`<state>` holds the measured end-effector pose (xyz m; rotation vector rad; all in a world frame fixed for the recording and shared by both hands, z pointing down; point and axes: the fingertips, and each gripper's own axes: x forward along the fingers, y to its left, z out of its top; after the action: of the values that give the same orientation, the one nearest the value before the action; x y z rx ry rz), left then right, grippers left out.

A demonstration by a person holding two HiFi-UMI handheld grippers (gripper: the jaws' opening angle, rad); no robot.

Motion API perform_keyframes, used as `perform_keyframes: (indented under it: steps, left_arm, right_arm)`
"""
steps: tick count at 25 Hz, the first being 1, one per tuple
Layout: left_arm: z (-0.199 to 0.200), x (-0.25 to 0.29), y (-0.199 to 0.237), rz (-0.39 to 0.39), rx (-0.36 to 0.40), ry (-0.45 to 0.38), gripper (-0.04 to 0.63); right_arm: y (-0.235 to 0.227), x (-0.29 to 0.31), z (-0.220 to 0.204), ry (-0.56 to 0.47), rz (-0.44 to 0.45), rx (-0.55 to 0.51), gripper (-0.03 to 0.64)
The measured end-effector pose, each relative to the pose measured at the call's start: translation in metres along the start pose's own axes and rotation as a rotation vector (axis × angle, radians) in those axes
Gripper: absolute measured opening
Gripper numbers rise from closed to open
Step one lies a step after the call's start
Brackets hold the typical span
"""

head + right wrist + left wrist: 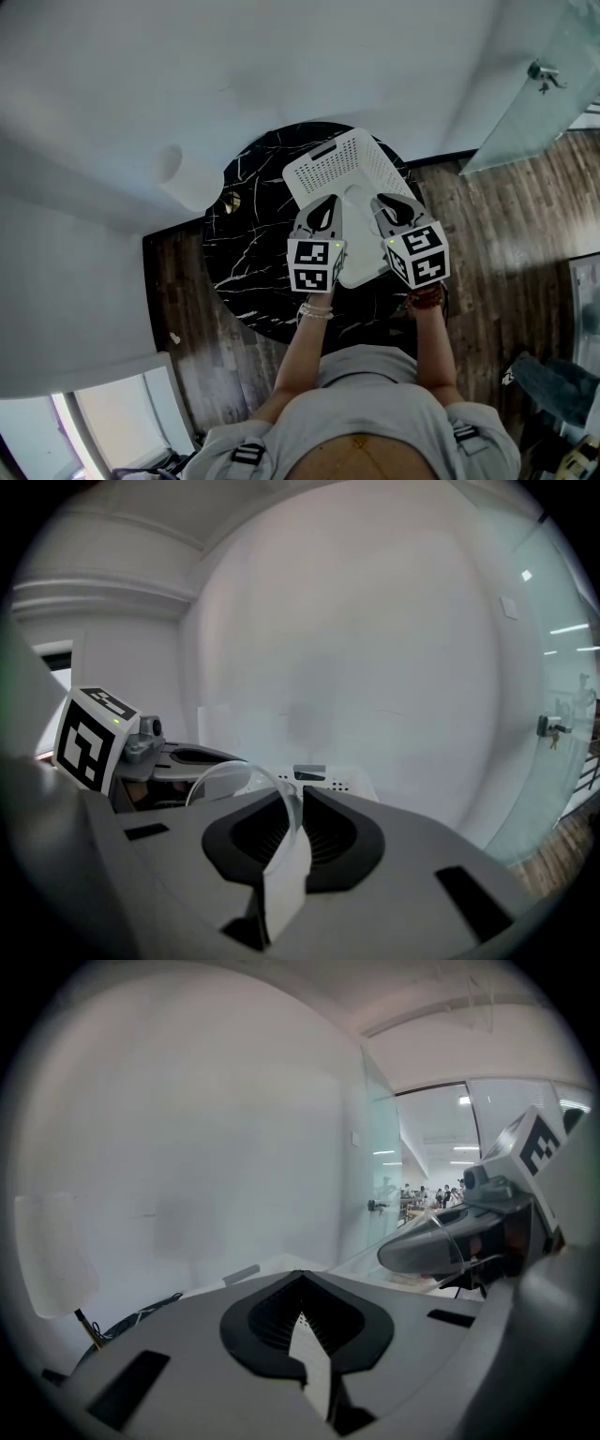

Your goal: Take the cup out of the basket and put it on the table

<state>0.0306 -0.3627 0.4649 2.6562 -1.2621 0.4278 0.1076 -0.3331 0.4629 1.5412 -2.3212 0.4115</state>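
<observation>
Cup (236,771), of clear thin plastic by the look of it, is pinched at its rim by the right gripper (286,829), whose jaws are pressed onto the wall with one pad inside and one outside. It is held up in the air over the white basket (339,161), which stands on the round black marble table (246,255). From the head view the cup itself can hardly be made out, being transparent. In the left gripper view it is seen as a faint curved edge (457,1241) at the right gripper's tip.

The left gripper (302,1324) is closed on itself with nothing between its jaws, and is held just beside the right one above the basket.

The cup is judged to be very light and somewhat flexible, so that a hard squeeze would likely buckle the wall, while a slack one might let the smooth plastic slip. The rim (the stiffest part) is the sensible place for a hold, and that is where it is taken. A bare patch of table beside the basket would be suitable for setting it down.
</observation>
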Motion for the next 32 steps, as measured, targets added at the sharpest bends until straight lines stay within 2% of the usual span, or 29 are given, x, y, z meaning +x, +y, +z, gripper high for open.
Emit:
perform_keyframes:
  steps: [10,32]
  left_arm:
    - [0.0078,-0.0077,-0.0005,0.005,0.010,-0.019,0.006]
    - [0.0115,-0.0078,-0.0026,-0.011,0.023,-0.024,0.006]
  right_arm:
    - [0.0013,0.0017,-0.0065,0.012,0.010,0.031,0.044]
    - [0.0056,-0.0032,-0.0026,0.018,0.009,0.003,0.043]
